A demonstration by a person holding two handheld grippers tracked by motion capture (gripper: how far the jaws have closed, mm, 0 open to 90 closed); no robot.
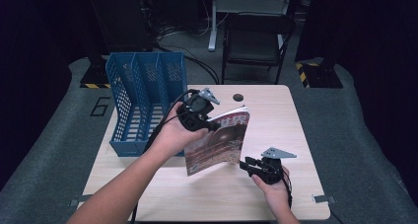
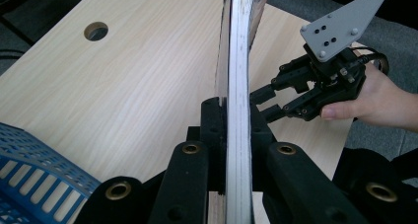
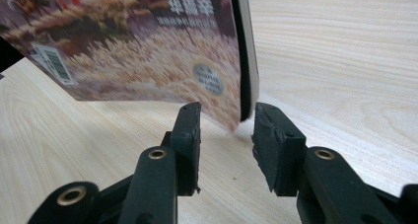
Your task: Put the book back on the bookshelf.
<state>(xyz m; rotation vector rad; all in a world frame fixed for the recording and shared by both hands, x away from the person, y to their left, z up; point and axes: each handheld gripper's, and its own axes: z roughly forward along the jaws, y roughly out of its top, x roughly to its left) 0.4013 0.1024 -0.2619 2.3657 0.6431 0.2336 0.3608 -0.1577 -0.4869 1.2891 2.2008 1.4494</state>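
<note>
1. The file rack (image 1: pixel 146 103) stands on the counter (image 1: pixel 276 115) at its left side.
2. The magazine (image 1: pixel 217 144) hangs above the counter, right of the rack.
3. The right gripper (image 1: pixel 252 165) sits just right of the magazine's lower corner.

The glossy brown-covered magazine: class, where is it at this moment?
In the high view, the glossy brown-covered magazine hangs above mid-table, clamped in the left gripper, right of the blue plastic file rack.

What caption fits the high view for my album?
Left gripper lifts a magazine beside the blue file rack; right gripper open.
</note>
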